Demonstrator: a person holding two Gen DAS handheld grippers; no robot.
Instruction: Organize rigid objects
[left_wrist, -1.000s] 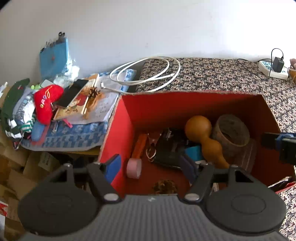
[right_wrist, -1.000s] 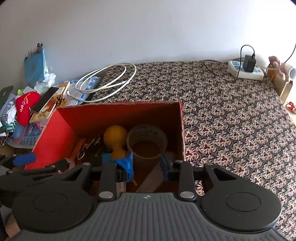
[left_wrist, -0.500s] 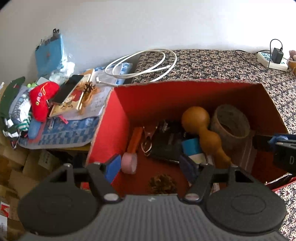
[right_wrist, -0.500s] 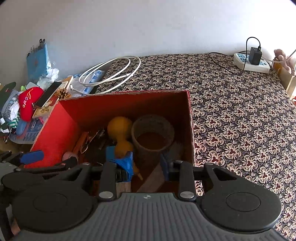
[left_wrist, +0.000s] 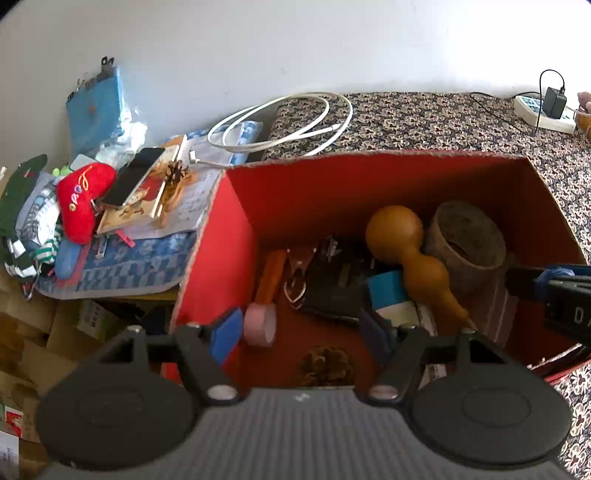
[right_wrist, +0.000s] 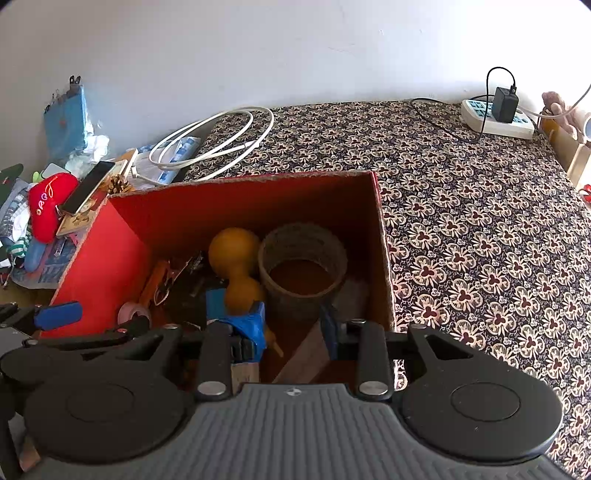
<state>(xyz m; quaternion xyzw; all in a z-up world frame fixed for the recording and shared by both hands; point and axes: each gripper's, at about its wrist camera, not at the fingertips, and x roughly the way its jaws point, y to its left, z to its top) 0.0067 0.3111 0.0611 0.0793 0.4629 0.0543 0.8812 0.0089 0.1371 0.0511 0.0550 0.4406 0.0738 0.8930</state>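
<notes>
An open red box (left_wrist: 369, 157) stands on the patterned cloth. It holds a brown gourd (left_wrist: 397, 232), a round brown cup (left_wrist: 465, 240), a pink tape roll (left_wrist: 258, 325), a pine cone (left_wrist: 325, 363) and dark small items. My left gripper (left_wrist: 299, 330) hangs open over the box's near left corner, gripping nothing. My right gripper (right_wrist: 291, 328) hovers over the box's near right part above the gourd (right_wrist: 232, 251), the cup (right_wrist: 303, 240) and a wooden slat (right_wrist: 306, 358). Its jaws are opening with nothing pressed between them.
A coiled white cable (left_wrist: 288, 122) lies behind the box. Left of it sits a pile with a red plush (left_wrist: 81, 195), a phone (left_wrist: 133, 177) and another pine cone (left_wrist: 175, 171). A power strip (right_wrist: 495, 118) with a charger rests at the far right of the cloth (right_wrist: 480, 221).
Both views have shifted slightly, so the box sits a little higher in the frame. The things in the box have kept their places.
</notes>
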